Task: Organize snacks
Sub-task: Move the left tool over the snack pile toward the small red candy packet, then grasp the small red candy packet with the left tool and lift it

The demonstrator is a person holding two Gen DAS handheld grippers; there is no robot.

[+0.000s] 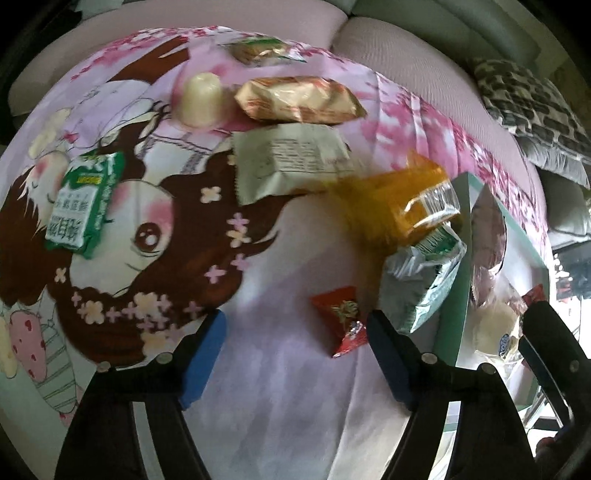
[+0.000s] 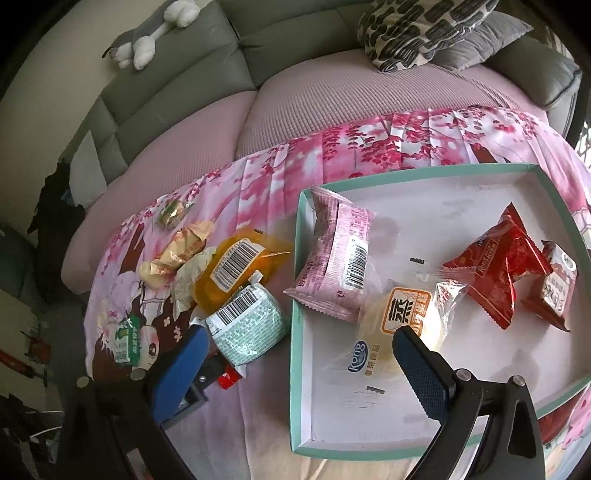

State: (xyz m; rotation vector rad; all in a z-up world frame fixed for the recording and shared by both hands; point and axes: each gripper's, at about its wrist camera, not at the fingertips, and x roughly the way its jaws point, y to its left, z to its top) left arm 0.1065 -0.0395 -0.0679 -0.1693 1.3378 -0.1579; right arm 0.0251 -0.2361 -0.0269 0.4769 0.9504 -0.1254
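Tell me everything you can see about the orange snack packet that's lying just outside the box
The orange snack packet is a translucent amber plastic wrapper with a white barcode label facing up and a clear crimped end. It lies flat on the printed cloth, outside the box, near its left wall. A pale green packet overlaps its near end, and a cream wrapper is tucked against its left side. In the left wrist view it is blurred. Neither gripper touches it.

Behind my spread I see a grey sofa point(image 2: 177, 81) with a stuffed toy point(image 2: 147, 38) on its back, and a patterned pillow point(image 2: 417, 33) on the pink seat cushion point(image 2: 332, 107).
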